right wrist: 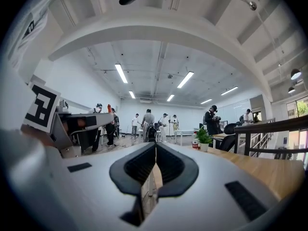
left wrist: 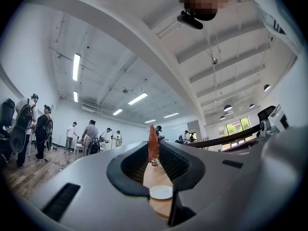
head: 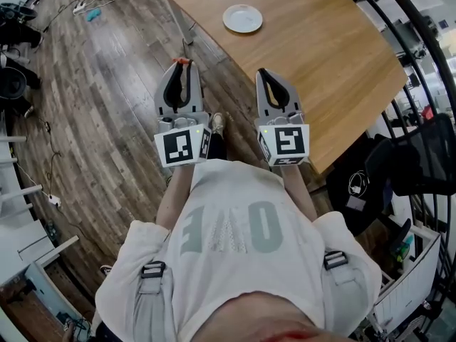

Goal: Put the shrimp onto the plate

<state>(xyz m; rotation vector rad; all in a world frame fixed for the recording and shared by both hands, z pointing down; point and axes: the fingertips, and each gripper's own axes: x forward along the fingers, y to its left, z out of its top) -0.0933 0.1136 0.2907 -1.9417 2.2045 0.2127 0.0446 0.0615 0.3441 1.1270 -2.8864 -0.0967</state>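
Plate (head: 242, 18) on table (head: 335, 63), ahead of left hand-held gripper (head: 182, 65); shrimp (head: 183, 60) between its jaws.

We see a white plate (head: 242, 18) on the honey-brown wooden table (head: 335, 63). Off the table's near edge, the shrimp (head: 184, 61) is orange-red. The left gripper (head: 183, 66) and right gripper (head: 263, 73) are grey, black-lined, with black-on-white square markers. The floor (head: 107, 84) beside the table is mottled dark-brown planking.
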